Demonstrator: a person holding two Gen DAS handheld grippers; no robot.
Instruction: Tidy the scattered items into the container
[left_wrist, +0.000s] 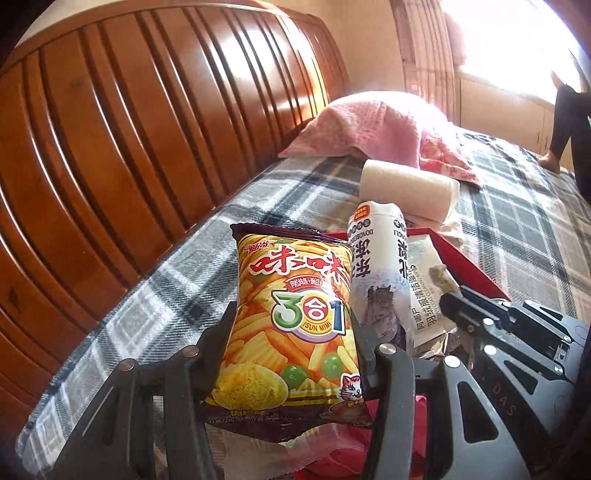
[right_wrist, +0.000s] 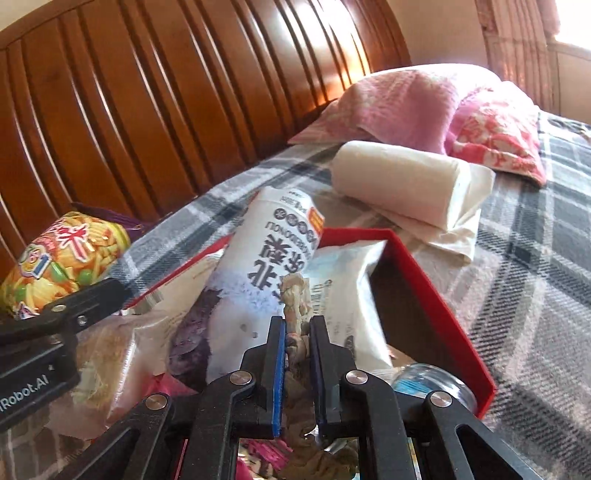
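Plaid bed (left_wrist: 177, 258) | left gripper (left_wrist: 291, 328) pinching snack bag (left_wrist: 295, 325) | right gripper (right_wrist: 297, 354) nearly closed around figurine (right_wrist: 295, 306)

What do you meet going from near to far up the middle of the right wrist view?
Right claw shut on a small figurine → white and purple snack pack in the red box → paper roll → pink pillow.

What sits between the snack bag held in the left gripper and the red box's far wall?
In the left wrist view, the tall white pouch stands between the snack bag and the red box's wall, with a flat white packet just beyond it.
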